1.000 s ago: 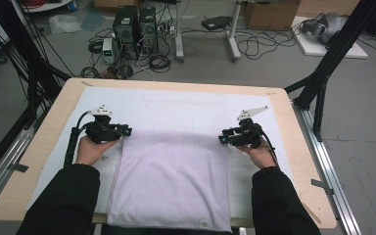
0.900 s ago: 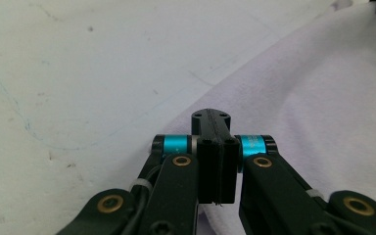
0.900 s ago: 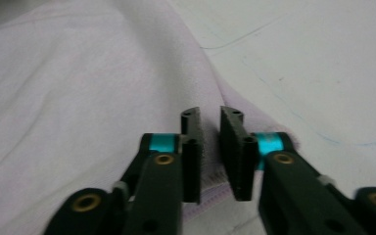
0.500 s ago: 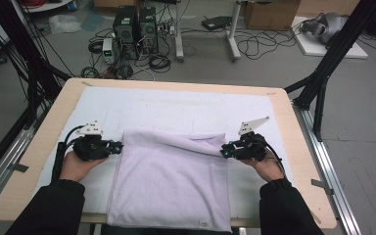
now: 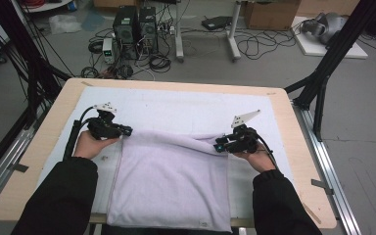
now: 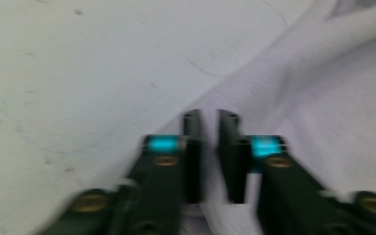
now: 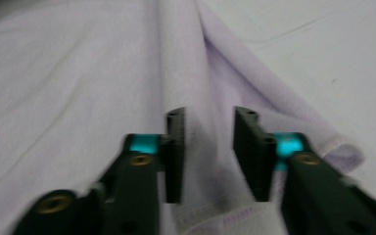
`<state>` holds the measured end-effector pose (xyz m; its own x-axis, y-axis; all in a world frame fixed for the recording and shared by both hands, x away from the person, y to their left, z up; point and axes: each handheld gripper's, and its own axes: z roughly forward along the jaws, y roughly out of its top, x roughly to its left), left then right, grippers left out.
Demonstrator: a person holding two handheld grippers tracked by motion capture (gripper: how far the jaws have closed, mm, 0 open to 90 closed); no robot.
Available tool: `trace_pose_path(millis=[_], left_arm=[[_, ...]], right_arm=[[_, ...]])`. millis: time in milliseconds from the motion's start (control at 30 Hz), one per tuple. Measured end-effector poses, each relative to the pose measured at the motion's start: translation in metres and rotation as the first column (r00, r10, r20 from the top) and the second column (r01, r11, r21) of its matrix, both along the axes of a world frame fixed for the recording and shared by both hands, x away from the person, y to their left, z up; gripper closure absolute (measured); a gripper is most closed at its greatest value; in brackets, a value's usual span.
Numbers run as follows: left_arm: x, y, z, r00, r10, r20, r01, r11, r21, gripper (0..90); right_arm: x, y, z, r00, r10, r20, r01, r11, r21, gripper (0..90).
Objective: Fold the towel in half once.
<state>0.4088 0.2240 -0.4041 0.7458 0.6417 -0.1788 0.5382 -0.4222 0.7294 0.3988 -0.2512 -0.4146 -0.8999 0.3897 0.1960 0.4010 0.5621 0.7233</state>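
**Both claws working the far edge of the towel**

A person is standing at the near side of the desk (image 5: 293, 147), holding a claw in each hand, and a pale lilac towel (image 5: 171, 186) is lying in front of them on the white mat (image 5: 176, 105) that is covering the desktop. The towel is sitting in the near middle of the desk, its near hem hanging level with the front edge and its far edge rumpled into a soft ridge running between the two hands.

The left claw (image 5: 125, 131) is resting at the towel's far left corner, pointing toward the right. From its own camera, the left claw (image 6: 209, 147) is showing its jaws drawn nearly together with just a thin slot between them; the towel's edge is running under and past the tips, but the blur is keeping me from telling whether any cloth is actually pinched there. It has just been closing.

The right claw (image 5: 220, 145) is sitting at the far right corner, pointing left across the towel. In its own view, the right claw (image 7: 209, 147) is straddling a raised fold of towel (image 7: 78, 98), the jaws standing a little apart with the cloth bunched between them. They have just been closing, and the pads are looking close against the fold without clearly squeezing it.

Dark sleeves are coming in from the near edge.
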Motion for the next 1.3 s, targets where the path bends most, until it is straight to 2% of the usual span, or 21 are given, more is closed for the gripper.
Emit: trace_pose_path(millis=[67, 200, 300, 333, 367, 400, 467, 500, 533, 633, 700, 767, 800, 833, 900, 933, 1033, 1133, 1200, 1233, 1300], left_arm=[[-0.007, 0.003, 0.003, 0.9998, -0.008, 0.019, 0.008, 0.9996, -0.028, 89.7], [-0.023, 0.007, 0.006, 0.9978, -0.039, 0.054, 0.040, 0.9989, -0.023, 89.6], [-0.030, 0.010, 0.005, 0.9959, -0.085, 0.031, 0.086, 0.9956, -0.036, 89.5], [-0.031, 0.011, 0.004, 0.9926, -0.122, 0.000, 0.122, 0.9912, -0.052, 89.5], [-0.033, 0.011, 0.003, 0.9883, -0.152, -0.016, 0.151, 0.9877, -0.041, 89.5], [-0.037, 0.011, 0.003, 0.9874, -0.158, -0.013, 0.157, 0.9872, -0.027, 89.1], [-0.039, 0.013, 0.003, 0.9900, -0.141, -0.005, 0.141, 0.9894, -0.034, 78.6], [-0.039, 0.014, 0.005, 0.9924, -0.122, 0.010, 0.123, 0.9919, -0.033, 73.0], [-0.039, 0.015, 0.007, 0.9943, -0.104, 0.025, 0.105, 0.9933, -0.049, 70.1], [-0.033, 0.014, 0.011, 0.9962, -0.057, 0.066, 0.061, 0.9961, -0.064, 67.7], [-0.027, 0.010, 0.014, 0.9955, -0.039, 0.087, 0.047, 0.9949, -0.089, 67.1], [-0.021, 0.004, 0.015, 0.9947, 0.000, 0.103, 0.011, 0.9940, -0.109, 67.1], [-0.018, 0.000, 0.013, 0.9955, 0.010, 0.094, 0.001, 0.9937, -0.112, 67.2], [-0.015, -0.003, 0.012, 0.9969, 0.007, 0.078, 0.000, 0.9955, -0.095, 69.4], [-0.012, -0.009, 0.004, 0.9990, -0.026, 0.035, 0.027, 0.9993, -0.026, 76.9], [-0.012, -0.010, 0.000, 0.9989, -0.047, 0.007, 0.047, 0.9989, 0.000, 77.1], [-0.020, -0.006, -0.011, 0.9972, -0.069, -0.029, 0.070, 0.9965, 0.046, 77.6], [-0.028, 0.002, -0.022, 0.9962, -0.065, -0.058, 0.070, 0.9944, 0.079, 76.5], [-0.031, 0.009, -0.024, 0.9967, -0.065, -0.048, 0.067, 0.9971, 0.037, 74.7], [-0.031, 0.010, -0.022, 0.9971, -0.063, -0.042, 0.065, 0.9973, 0.034, 74.3], [-0.030, 0.012, -0.018, 0.9990, -0.044, 0.001, 0.044, 0.9990, 0.000, 74.3]], right_arm=[[-0.003, -0.001, 0.003, 0.9999, 0.015, 0.002, -0.015, 1.000, -0.006, 84.0], [-0.013, -0.002, 0.011, 0.9993, 0.022, 0.032, -0.022, 1.000, -0.010, 84.4], [-0.019, -0.003, 0.009, 0.9988, 0.048, 0.008, -0.047, 0.998, -0.044, 82.9], [-0.020, -0.004, 0.008, 0.9986, 0.052, -0.005, -0.052, 0.998, -0.040, 82.6], [-0.022, -0.006, 0.007, 0.9976, 0.066, -0.022, -0.067, 0.997, -0.028, 81.6], [-0.025, -0.008, 0.007, 0.9974, 0.068, -0.020, -0.069, 0.997, -0.028, 79.7], [-0.027, -0.014, 0.008, 0.9988, 0.046, -0.013, -0.047, 0.999, -0.012, 75.1], [-0.027, -0.017, 0.009, 0.9996, 0.027, -0.004, -0.027, 1.000, -0.002, 74.5], [-0.027, -0.019, 0.011, 0.9999, 0.010, 0.006, -0.010, 1.000, 0.008, 73.9], [-0.023, -0.020, 0.015, 0.9975, -0.046, 0.054, 0.043, 0.998, 0.052, 73.7], [-0.017, -0.016, 0.015, 0.9958, -0.066, 0.064, 0.063, 0.997, 0.047, 74.1], [-0.011, -0.011, 0.013, 0.9943, -0.082, 0.067, 0.080, 0.996, 0.041, 74.7], [-0.008, -0.008, 0.011, 0.9937, -0.087, 0.071, 0.084, 0.996, 0.036, 74.8], [-0.005, -0.005, 0.008, 0.9931, -0.091, 0.073, 0.089, 0.996, 0.027, 75.0], [-0.002, -0.001, 0.003, 0.9944, -0.087, 0.060, 0.087, 0.996, 0.001, 75.0], [-0.001, 0.000, 0.000, 0.9955, -0.080, 0.051, 0.081, 0.997, -0.014, 75.0], [-0.002, -0.003, -0.007, 0.9970, -0.071, 0.030, 0.073, 0.995, -0.062, 74.8], [-0.006, -0.015, -0.011, 0.9955, -0.092, 0.022, 0.093, 0.993, -0.076, 74.6], [-0.008, -0.023, -0.015, 0.9948, -0.101, 0.009, 0.102, 0.991, -0.092, 74.2], [-0.009, -0.025, -0.014, 0.9942, -0.107, 0.005, 0.107, 0.991, -0.085, 74.2], [-0.011, -0.029, -0.008, 0.9918, -0.120, 0.045, 0.122, 0.991, -0.050, 74.8]])
